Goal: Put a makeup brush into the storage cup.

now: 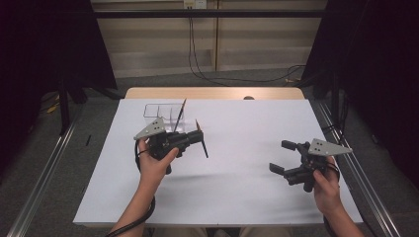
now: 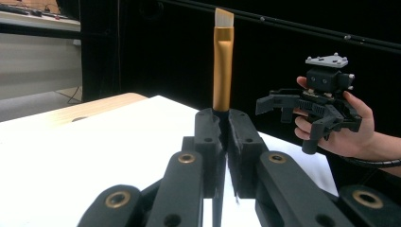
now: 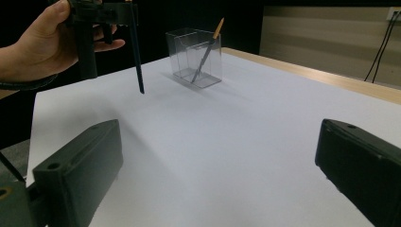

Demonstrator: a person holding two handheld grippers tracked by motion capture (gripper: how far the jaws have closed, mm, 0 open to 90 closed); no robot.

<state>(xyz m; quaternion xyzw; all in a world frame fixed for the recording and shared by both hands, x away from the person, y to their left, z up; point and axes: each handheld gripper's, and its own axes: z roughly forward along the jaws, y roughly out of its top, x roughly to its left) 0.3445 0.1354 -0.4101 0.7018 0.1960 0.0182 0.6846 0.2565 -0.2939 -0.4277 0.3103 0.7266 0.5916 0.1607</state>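
Note:
My left gripper [image 1: 194, 138] hovers above the white table cover [image 1: 237, 187], left of centre, shut on a brush [image 1: 201, 139]. The brush has a thin dark handle and a gold ferrule [image 2: 222, 71] with pale bristles, standing upright between the closed jaws [image 2: 226, 124]. Just beyond it stands a clear plastic box [image 1: 162, 114] with a second brush [image 1: 180, 111] leaning inside. My right gripper [image 1: 279, 156] hangs open and holds nothing at the right side of the table. From the right gripper view, the box [image 3: 195, 57] and the left gripper's brush handle [image 3: 137, 56] lie ahead.
The white cover's far edge leaves a strip of bare wooden tabletop [image 1: 212, 93]. Metal rails [image 1: 44, 173] run along the floor on both sides. Dark curtains and cables [image 1: 207, 74] lie behind the table.

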